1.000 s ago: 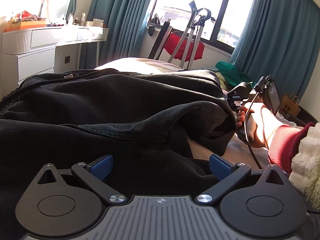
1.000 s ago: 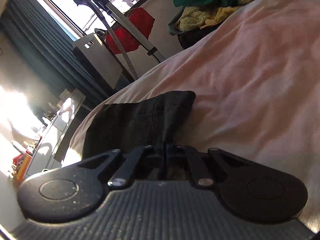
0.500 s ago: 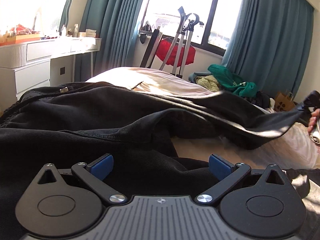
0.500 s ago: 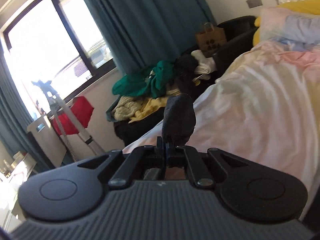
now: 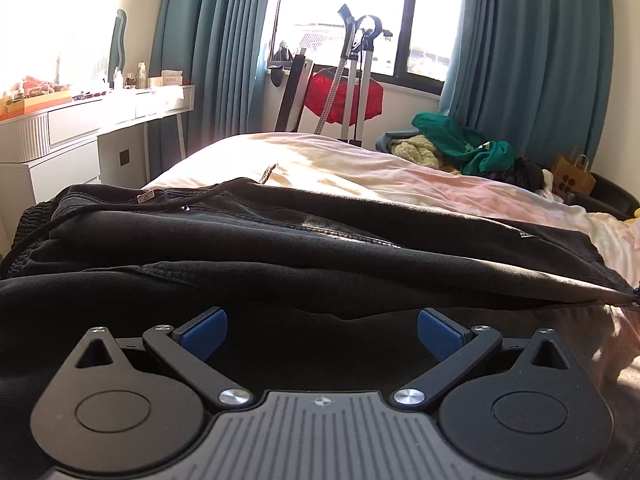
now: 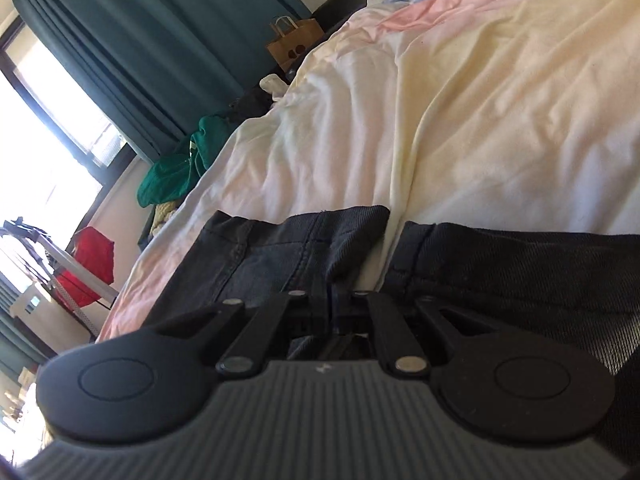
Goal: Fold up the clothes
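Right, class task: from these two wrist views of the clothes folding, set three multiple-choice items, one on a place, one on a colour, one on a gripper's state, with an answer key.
1. Where do the black trousers lie?
A. on the bed
B. on the white desk
C. on the floor

2. What colour are the left gripper finger pads?
A. red
B. blue
C. yellow

3. How does the right gripper stand?
A. wide open above the sheet
B. shut on nothing
C. shut on a trouser hem

Answers:
1. A, since the dark cloth spreads over the pale bedsheet in the left wrist view.
2. B, since both pads show blue against the black fabric.
3. C, since its fingers meet with the trouser hem pinched between them in the right wrist view.
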The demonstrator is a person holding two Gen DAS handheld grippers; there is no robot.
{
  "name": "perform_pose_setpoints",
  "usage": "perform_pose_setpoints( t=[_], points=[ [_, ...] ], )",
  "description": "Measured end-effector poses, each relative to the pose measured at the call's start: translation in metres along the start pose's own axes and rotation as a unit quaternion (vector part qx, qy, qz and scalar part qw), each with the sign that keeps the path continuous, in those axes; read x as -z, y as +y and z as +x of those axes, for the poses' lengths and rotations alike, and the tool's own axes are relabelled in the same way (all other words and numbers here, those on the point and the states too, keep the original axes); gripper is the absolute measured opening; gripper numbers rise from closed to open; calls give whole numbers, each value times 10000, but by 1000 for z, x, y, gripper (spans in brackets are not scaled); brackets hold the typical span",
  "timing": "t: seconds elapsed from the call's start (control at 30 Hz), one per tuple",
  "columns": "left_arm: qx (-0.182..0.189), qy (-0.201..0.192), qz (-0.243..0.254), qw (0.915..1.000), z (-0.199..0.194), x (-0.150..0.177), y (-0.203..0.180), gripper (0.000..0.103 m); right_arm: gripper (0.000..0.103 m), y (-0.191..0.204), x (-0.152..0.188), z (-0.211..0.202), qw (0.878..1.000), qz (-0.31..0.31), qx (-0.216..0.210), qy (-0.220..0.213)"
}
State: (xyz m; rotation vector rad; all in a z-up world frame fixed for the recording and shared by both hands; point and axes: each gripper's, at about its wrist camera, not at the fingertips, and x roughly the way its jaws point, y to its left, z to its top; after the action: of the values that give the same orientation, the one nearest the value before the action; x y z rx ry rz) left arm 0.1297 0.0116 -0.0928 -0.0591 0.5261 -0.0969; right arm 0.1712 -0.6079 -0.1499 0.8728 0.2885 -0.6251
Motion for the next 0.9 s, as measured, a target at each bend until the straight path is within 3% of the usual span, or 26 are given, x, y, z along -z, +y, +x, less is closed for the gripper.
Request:
perform_pose_setpoints(
  t=[0.2,0.27,0.33,0.47,0.73,0.9],
  points=[
    [-51,62,60,9999,0,-2,-4,103,14,6,0,-17,9988,-230,-302,295],
    [-6,31,113,9999,-4,-1,-7,103,32,14,3,-32,9976,-385,-275,508],
    [40,-23,182,9998,-12,0,-12,103,56,32,10,-63,9953,-771,-381,435],
    [244,-191,275,9991,-33,2,-21,103,82,67,24,-124,9859,-1539,-591,287],
    [540,-487,655,9952,-87,4,-38,103,81,101,52,-254,9512,-2732,-1413,246],
    [598,-581,736,9938,-124,7,-41,103,81,93,67,-302,9473,-2743,-1623,311]
  ],
)
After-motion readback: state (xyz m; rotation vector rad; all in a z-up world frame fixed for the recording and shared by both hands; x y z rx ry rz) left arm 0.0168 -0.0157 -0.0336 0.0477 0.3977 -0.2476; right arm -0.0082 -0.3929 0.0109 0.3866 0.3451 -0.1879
